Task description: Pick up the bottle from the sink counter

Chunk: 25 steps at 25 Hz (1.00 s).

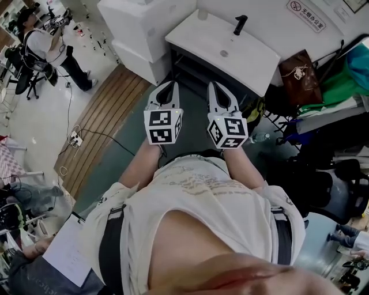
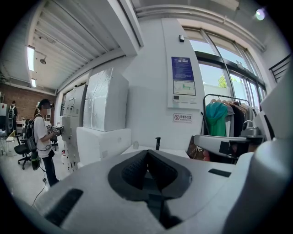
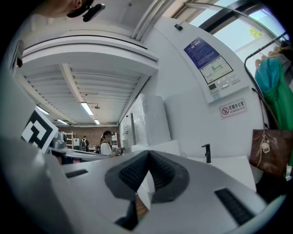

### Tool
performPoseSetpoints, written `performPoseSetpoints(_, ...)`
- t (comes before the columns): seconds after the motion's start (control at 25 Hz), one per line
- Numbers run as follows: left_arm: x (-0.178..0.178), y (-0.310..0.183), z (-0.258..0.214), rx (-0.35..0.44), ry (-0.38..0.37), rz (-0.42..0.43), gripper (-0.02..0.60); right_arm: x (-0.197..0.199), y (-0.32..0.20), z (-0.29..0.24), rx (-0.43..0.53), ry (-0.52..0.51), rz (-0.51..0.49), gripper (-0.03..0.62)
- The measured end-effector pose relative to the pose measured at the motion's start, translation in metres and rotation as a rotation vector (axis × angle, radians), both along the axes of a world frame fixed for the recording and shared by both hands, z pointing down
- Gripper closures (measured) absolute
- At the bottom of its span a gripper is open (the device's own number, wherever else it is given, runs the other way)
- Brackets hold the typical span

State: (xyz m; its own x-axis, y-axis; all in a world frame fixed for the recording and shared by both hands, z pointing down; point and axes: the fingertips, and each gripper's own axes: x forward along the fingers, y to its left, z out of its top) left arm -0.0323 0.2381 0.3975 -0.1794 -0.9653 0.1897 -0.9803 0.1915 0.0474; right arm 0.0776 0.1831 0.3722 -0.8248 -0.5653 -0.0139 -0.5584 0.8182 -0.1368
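Note:
The white sink counter [image 1: 242,63] with a black faucet [image 1: 240,24] stands ahead of me in the head view. A small pale bottle [image 1: 202,14] sits at its back left corner, and shows as a tiny shape [image 2: 136,144] in the left gripper view. My left gripper [image 1: 169,86] and right gripper [image 1: 214,86] are held side by side short of the counter's front edge, both pointing toward it. Each has its jaws shut with nothing between them. The left gripper [image 2: 147,153] and right gripper [image 3: 147,155] show their pads meeting at the tip.
White boxes [image 1: 144,29] stand left of the sink. A brown bag [image 1: 300,75] and a rack with a green garment [image 1: 346,75] are on the right. A clear bottle [image 1: 260,137] lies on the floor. A person [image 1: 52,49] stands far left; a cable and power strip [image 1: 75,138] lie by the wooden strip.

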Motion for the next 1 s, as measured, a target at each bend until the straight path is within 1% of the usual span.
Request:
performPoseSetpoints(0.2,-0.01,-0.005,0.003,-0.007,-0.015,0.006,0.56,-0.013,-0.003,0.003,-0.004,-0.005,-0.002,0.571)
performPoseSetpoints(0.4,-0.025,-0.021,0.006,-0.01,-0.012,-0.009,0.56,-0.029,-0.023,0.007,-0.012,-0.013,-0.007,0.571)
performPoseSetpoints(0.64,-0.047,-0.061,0.003,-0.013,-0.038,-0.019,0.56,-0.053,-0.067,0.005,-0.01,-0.036,-0.017,0.571)
performPoseSetpoints(1.0,-0.079,-0.132,0.005,-0.032,-0.057,-0.025,0.56,-0.09,-0.141,0.008,-0.024,-0.046,-0.036,0.571)
